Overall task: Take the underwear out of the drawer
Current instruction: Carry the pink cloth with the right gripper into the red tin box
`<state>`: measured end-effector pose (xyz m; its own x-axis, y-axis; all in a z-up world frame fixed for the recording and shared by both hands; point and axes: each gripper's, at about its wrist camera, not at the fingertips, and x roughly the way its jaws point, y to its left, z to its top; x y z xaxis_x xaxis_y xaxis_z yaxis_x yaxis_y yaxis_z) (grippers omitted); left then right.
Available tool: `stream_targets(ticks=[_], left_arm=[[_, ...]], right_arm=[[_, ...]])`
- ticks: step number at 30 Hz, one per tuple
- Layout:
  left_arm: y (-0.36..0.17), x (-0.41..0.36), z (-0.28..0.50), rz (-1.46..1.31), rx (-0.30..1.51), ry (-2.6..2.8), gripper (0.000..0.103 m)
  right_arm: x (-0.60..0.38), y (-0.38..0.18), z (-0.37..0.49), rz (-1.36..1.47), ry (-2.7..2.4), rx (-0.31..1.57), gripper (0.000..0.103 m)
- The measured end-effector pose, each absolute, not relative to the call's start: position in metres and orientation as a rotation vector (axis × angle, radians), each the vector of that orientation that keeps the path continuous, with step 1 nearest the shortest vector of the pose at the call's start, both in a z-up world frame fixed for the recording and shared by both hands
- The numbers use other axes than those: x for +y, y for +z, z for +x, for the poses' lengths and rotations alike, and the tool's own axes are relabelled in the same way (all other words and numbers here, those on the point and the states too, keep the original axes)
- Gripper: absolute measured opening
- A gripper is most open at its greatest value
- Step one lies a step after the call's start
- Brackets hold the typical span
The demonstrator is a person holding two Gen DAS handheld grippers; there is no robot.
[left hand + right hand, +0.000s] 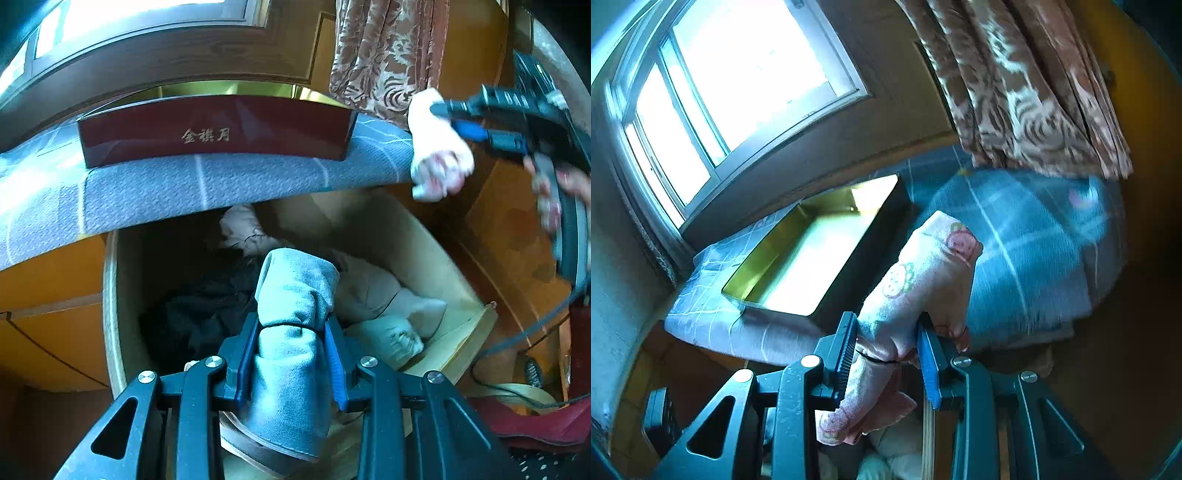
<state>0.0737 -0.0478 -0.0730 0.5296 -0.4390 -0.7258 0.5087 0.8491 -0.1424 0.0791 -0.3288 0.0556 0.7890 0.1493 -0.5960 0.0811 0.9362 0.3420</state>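
In the left wrist view my left gripper (291,325) is shut on a rolled grey-blue pair of underwear (295,280) tied with a thin black band, held over the open wooden drawer (424,251). Beige (365,288), dark (207,306) and pale (391,336) rolled garments lie inside the drawer. At the upper right my right gripper (448,118) carries a white-pink roll (439,162). The right wrist view shows that gripper (886,325) shut on this pink printed underwear roll (923,266), up over the cloth-covered top (1034,240).
A dark red box (214,129) with gold characters stands on the blue-grey cloth (221,184); its open gold inside (764,236) shows in the right wrist view. A patterned curtain (1015,92) hangs at the back right beside a window (738,74). A hand (569,184) grips the right tool.
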Motion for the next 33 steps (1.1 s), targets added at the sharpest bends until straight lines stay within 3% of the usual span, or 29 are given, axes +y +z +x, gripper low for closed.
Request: stream_targets(ticks=[17,33], left_arm=[[-0.087,-0.03,0.074,0.038,0.846,-0.53,0.033],[-0.092,-0.03,0.074,0.028,0.854,-0.522,0.033]], right_arm=[[-0.339,0.137,0.208,0.252,0.065,0.67,0.033],[-0.292,0.085,0.335,0.104,0.164,0.991,0.033]])
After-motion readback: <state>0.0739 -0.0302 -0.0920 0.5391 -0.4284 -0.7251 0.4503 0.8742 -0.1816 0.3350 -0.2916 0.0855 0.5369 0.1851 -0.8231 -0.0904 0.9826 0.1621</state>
